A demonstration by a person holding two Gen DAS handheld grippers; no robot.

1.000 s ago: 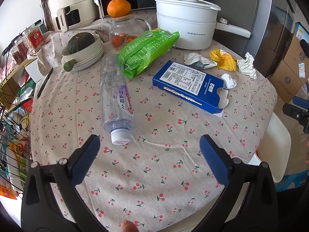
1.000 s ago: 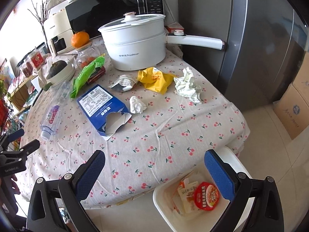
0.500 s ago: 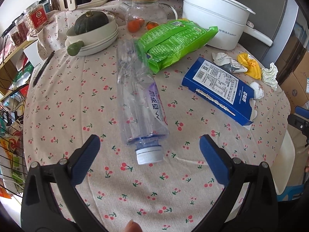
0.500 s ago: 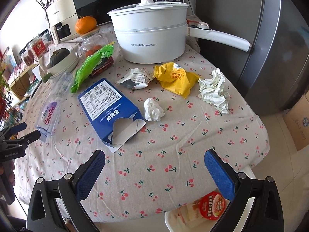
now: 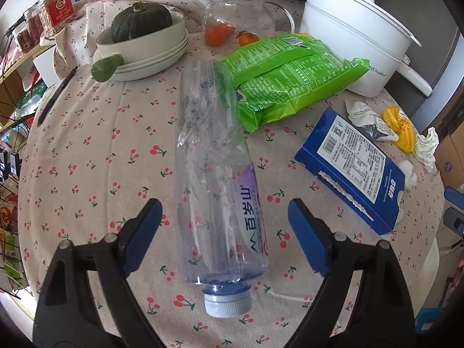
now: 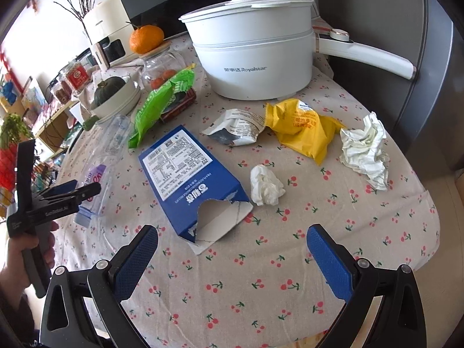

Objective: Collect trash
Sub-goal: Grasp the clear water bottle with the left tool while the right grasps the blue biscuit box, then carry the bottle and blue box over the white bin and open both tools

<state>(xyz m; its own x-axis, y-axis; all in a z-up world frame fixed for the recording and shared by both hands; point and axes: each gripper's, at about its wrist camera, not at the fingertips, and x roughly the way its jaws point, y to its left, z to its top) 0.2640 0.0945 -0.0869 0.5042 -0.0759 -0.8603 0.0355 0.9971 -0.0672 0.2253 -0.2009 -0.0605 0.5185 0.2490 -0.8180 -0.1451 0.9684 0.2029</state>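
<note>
An empty clear plastic bottle (image 5: 217, 179) with a purple label lies on the cherry-print tablecloth, cap toward me. My left gripper (image 5: 224, 232) is open, its jaws on either side of the bottle's lower body, not touching. The bottle also shows in the right wrist view (image 6: 101, 171). A torn blue carton (image 6: 191, 179), a small white tissue ball (image 6: 265, 185), a grey-white wrapper (image 6: 236, 127), a yellow wrapper (image 6: 304, 124) and a crumpled white paper (image 6: 366, 150) lie on the table. My right gripper (image 6: 232, 261) is open and empty, above the table just short of the carton.
A white electric pot (image 6: 255, 55) stands at the back. A green snack bag (image 5: 287, 78), a glass jar (image 5: 240, 17) with an orange on top and a bowl (image 5: 145, 43) holding a squash stand behind the bottle. The left gripper (image 6: 55, 200) shows at the right view's left edge.
My left gripper has moved forward over the table until its jaws straddle the bottle. My right gripper has moved from beside the bin up over the table toward the carton.
</note>
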